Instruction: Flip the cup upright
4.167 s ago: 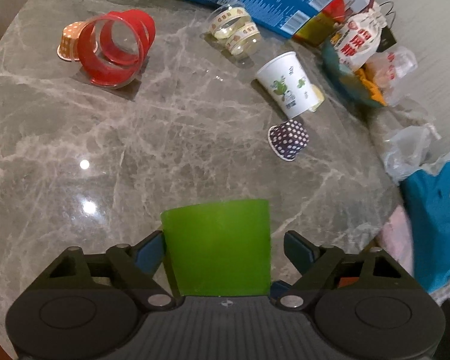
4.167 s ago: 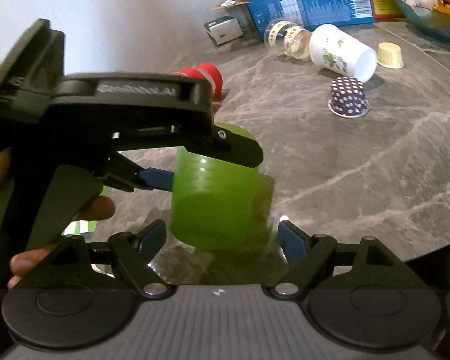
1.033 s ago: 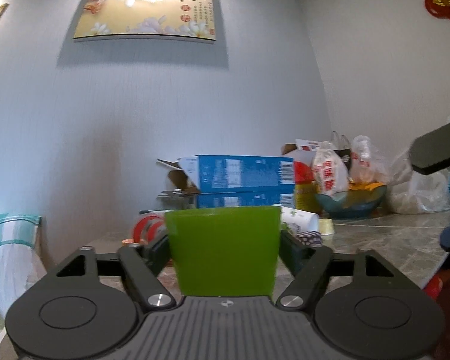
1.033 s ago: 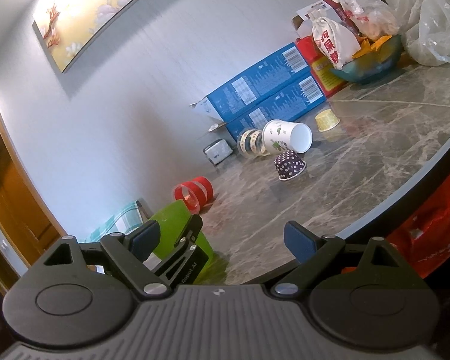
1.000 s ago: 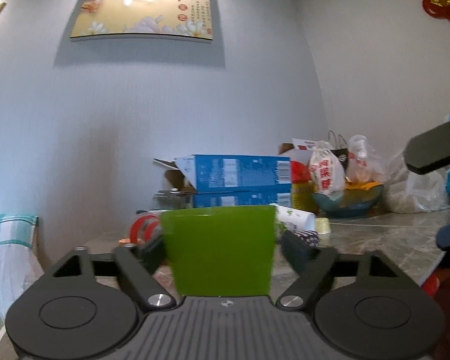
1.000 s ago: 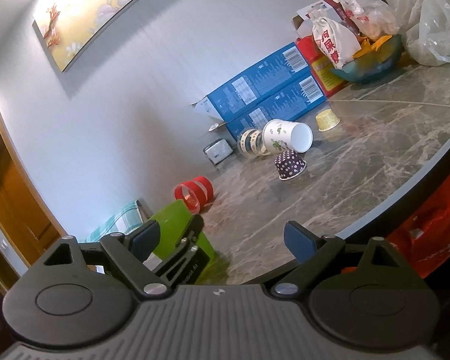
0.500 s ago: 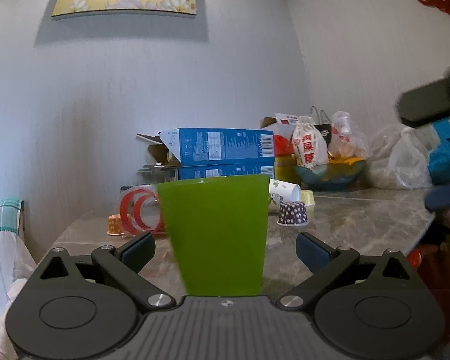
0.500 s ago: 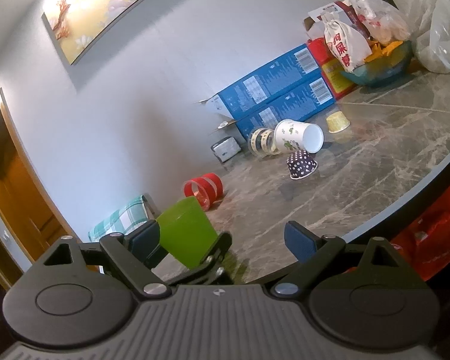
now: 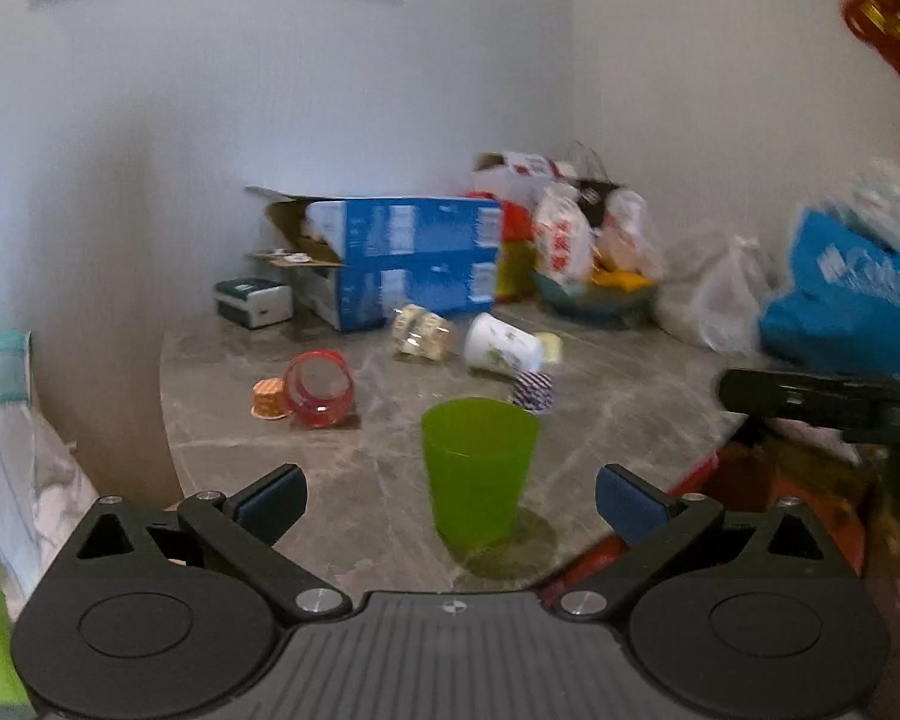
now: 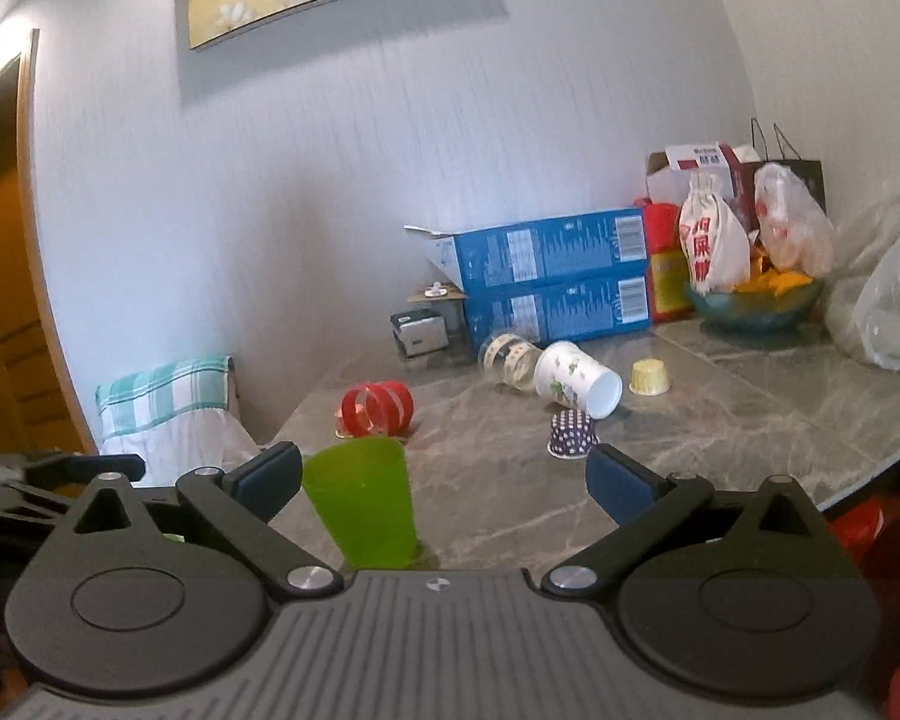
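The green plastic cup point(image 9: 479, 468) stands upright, mouth up, on the grey marble table point(image 9: 618, 414) near its front edge. My left gripper point(image 9: 450, 495) is open and empty, pulled back from the cup, which stands free between and beyond its blue pads. My right gripper point(image 10: 444, 477) is open and empty; the cup point(image 10: 363, 501) shows just inside its left finger, apart from it.
Farther back lie a red transparent cup point(image 9: 321, 387), a small orange cup point(image 9: 268, 398), a clear patterned cup point(image 9: 417, 331), a white paper cup point(image 9: 501, 350), a dotted purple cup point(image 9: 533, 391). Blue boxes point(image 9: 402, 258), bowl and bags line the wall.
My left gripper has opened, let go of the green cup and drawn back. The cup now stands upright on the table. The right gripper has shifted its view toward the table.
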Motion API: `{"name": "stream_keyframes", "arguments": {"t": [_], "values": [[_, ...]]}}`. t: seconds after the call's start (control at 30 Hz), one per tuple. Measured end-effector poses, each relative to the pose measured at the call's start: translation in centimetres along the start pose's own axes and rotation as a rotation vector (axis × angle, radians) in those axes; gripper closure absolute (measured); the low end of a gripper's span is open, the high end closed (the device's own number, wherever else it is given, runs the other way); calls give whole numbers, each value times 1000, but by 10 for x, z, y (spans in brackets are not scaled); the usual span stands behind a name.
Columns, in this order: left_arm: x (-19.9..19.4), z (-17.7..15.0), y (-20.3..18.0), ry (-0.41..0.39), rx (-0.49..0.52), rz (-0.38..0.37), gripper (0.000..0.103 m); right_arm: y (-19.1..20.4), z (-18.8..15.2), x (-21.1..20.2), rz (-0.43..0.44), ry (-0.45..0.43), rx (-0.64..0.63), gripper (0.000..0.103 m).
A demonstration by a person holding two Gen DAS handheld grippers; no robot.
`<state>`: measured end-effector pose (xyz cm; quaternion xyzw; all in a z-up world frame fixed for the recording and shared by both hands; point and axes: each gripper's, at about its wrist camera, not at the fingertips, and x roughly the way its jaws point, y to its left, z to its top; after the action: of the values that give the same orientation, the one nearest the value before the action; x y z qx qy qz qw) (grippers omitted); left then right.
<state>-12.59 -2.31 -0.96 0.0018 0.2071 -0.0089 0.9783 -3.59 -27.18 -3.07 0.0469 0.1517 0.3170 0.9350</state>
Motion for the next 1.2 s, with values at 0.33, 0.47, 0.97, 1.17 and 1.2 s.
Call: {"name": "stream_keyframes", "arguments": {"t": [0.33,0.47,0.97,1.17,1.2], "values": [[9,14,2,92,-73,-22,0,12,13,6,-17,139,-37,1],[17,14,6,117,-106,-1,0,8,13,10,-18,151,-12,1],[17,18,5,124,-105,5,0,9,16,15,-10,176,-8,1],[17,20,5,131,-104,10,0,11,17,15,-3,182,-20,1],[17,20,5,134,-107,7,0,12,17,15,-3,184,-24,1]]}}
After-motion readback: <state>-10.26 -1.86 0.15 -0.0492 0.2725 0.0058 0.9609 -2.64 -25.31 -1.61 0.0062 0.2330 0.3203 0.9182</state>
